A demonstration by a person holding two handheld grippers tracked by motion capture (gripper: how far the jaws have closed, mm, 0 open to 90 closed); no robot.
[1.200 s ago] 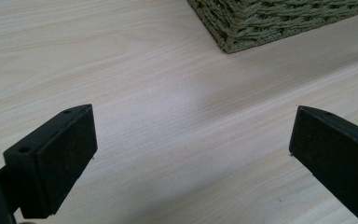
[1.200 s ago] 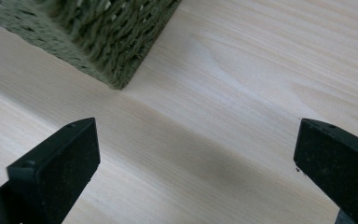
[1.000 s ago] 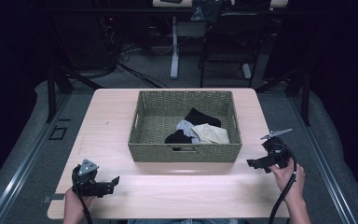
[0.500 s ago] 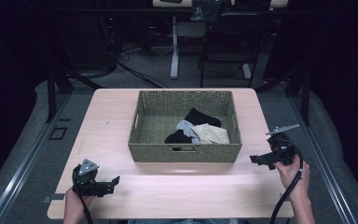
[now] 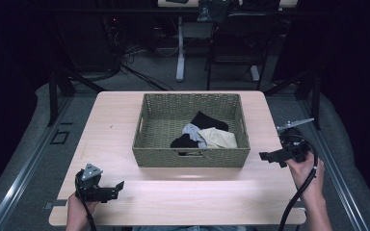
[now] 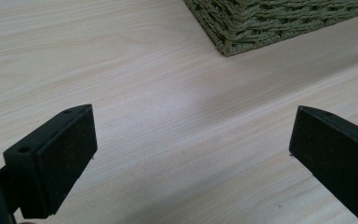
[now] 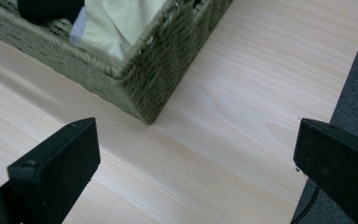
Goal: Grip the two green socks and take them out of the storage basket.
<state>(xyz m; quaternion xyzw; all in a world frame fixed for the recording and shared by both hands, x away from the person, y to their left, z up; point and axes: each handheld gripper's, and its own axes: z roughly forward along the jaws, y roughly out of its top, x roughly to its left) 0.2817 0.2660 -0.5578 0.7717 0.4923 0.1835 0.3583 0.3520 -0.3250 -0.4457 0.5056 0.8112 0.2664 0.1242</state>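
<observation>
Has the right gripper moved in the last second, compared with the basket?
Yes. The right gripper, jaws open, has drifted outward, away from the basket and toward the right edge of the table. The basket itself has stayed put.

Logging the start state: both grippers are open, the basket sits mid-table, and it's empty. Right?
Not empty. The high view shows clothes lying in the basket, toward its right near side. Both the left gripper and the right gripper are open, and the basket sits mid-table.
</observation>
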